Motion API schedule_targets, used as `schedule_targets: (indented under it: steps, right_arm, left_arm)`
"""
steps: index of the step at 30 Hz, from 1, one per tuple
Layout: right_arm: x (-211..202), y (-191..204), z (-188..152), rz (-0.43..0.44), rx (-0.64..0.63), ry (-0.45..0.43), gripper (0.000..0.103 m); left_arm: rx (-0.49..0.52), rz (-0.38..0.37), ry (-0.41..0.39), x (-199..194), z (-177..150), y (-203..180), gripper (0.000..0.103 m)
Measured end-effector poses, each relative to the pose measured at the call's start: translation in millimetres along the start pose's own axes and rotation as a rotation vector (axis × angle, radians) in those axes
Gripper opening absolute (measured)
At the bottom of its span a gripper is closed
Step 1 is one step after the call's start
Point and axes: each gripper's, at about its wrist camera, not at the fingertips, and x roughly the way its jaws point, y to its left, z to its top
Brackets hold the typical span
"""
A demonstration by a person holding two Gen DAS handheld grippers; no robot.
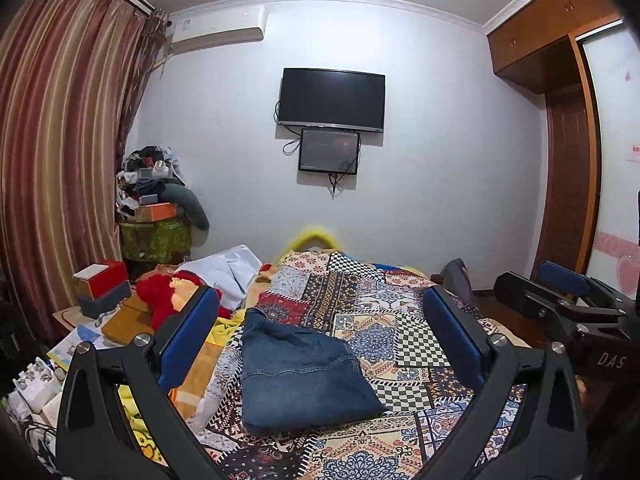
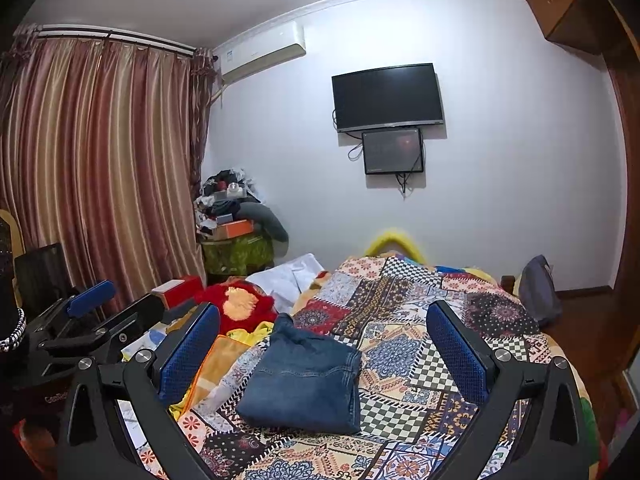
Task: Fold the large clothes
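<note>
Blue denim jeans (image 1: 304, 376) lie folded into a compact bundle on the patchwork bedspread (image 1: 400, 320). My left gripper (image 1: 322, 320) hangs above and just short of the bundle, fingers wide open with nothing between them. From the right wrist view the same jeans (image 2: 308, 380) sit between the spread blue pads of my right gripper (image 2: 324, 328), which is also open and holds nothing. The right gripper shows at the right edge of the left wrist view (image 1: 560, 300); the left gripper shows at the left edge of the right wrist view (image 2: 88, 312).
A red plush blanket (image 2: 236, 304), white cloth (image 1: 224, 272) and yellow fabric (image 2: 248, 334) crowd the bed's left side. A cluttered bedside surface with boxes (image 1: 100, 284) stands left. A grey backpack (image 2: 538, 288) leans at the bed's far right. Curtains (image 2: 100, 160) hang left.
</note>
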Motion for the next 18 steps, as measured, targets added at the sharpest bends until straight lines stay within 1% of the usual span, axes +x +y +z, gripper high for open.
schedule_targets:
  steps: [5,18]
  right_arm:
    - [0.3,-0.1,-0.4,-0.003,-0.002,0.001,0.103]
    - [0.6,-1.1,1.2,-0.005,0.001,-0.001,0.103]
  left_arm:
    - [-0.01,-0.012,0.004,0.5,0.4,1.1,0.103]
    - [-0.002,-0.007,0.006,4.3,0.8,-1.7,0.103]
